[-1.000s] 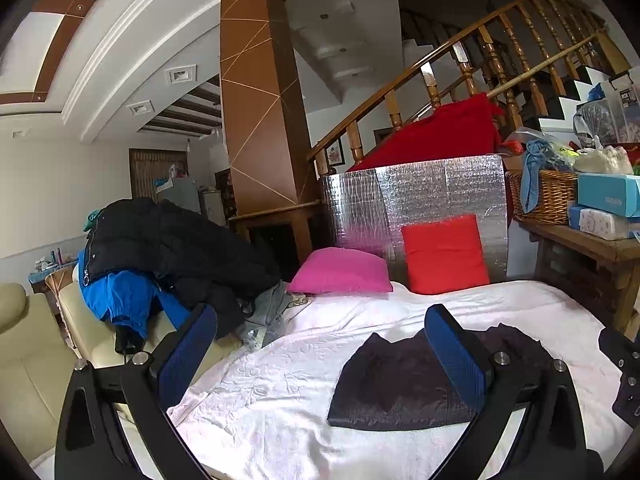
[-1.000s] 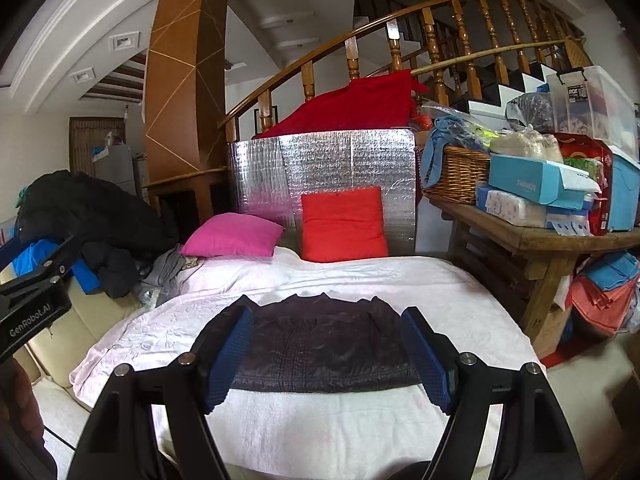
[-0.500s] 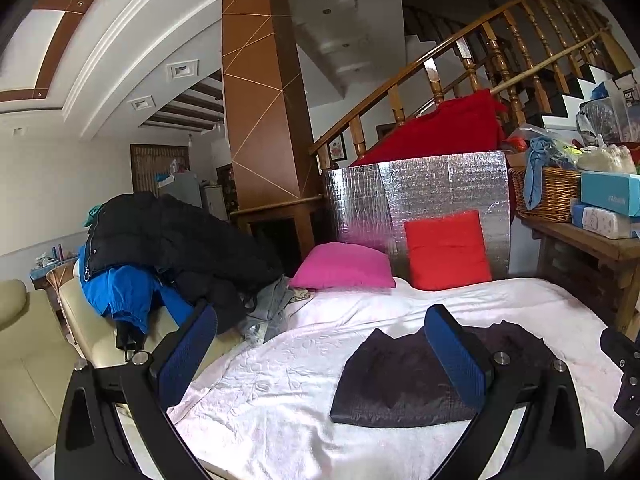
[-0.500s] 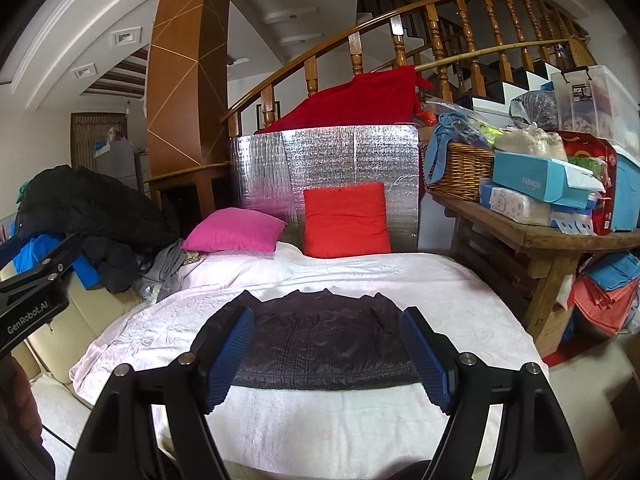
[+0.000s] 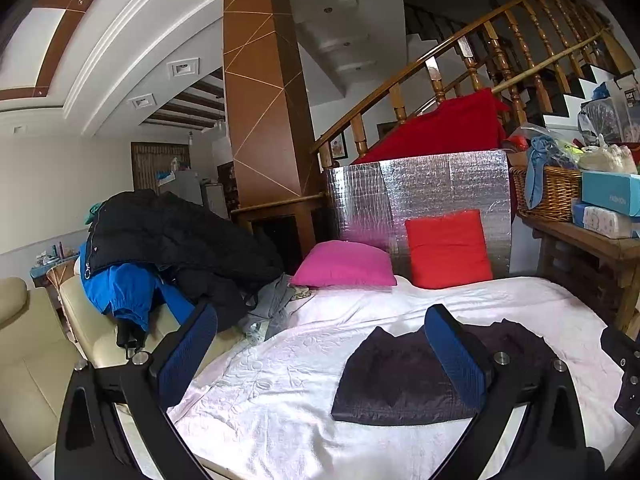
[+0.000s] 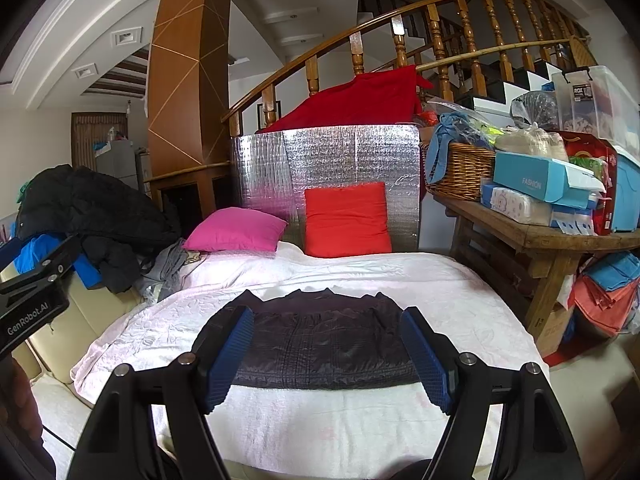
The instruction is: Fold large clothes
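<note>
A dark quilted garment (image 6: 324, 340) lies folded flat into a rectangle on the white cover (image 6: 360, 276) of the bed. It also shows in the left wrist view (image 5: 392, 376), right of centre. My right gripper (image 6: 328, 360) is open and empty, held above the near edge of the bed with the garment seen between its blue pads. My left gripper (image 5: 320, 356) is open and empty, off to the garment's left. Part of the left gripper (image 6: 36, 284) shows at the left edge of the right wrist view.
A pile of black and blue coats (image 5: 160, 248) lies on a cream sofa (image 5: 24, 344) at the left. A pink cushion (image 6: 236, 230) and a red cushion (image 6: 346, 220) lean against a silver foil board (image 6: 328, 160). A cluttered wooden table (image 6: 560, 236) stands on the right.
Both grippers have drifted back and down slightly, still open. The garment has not moved.
</note>
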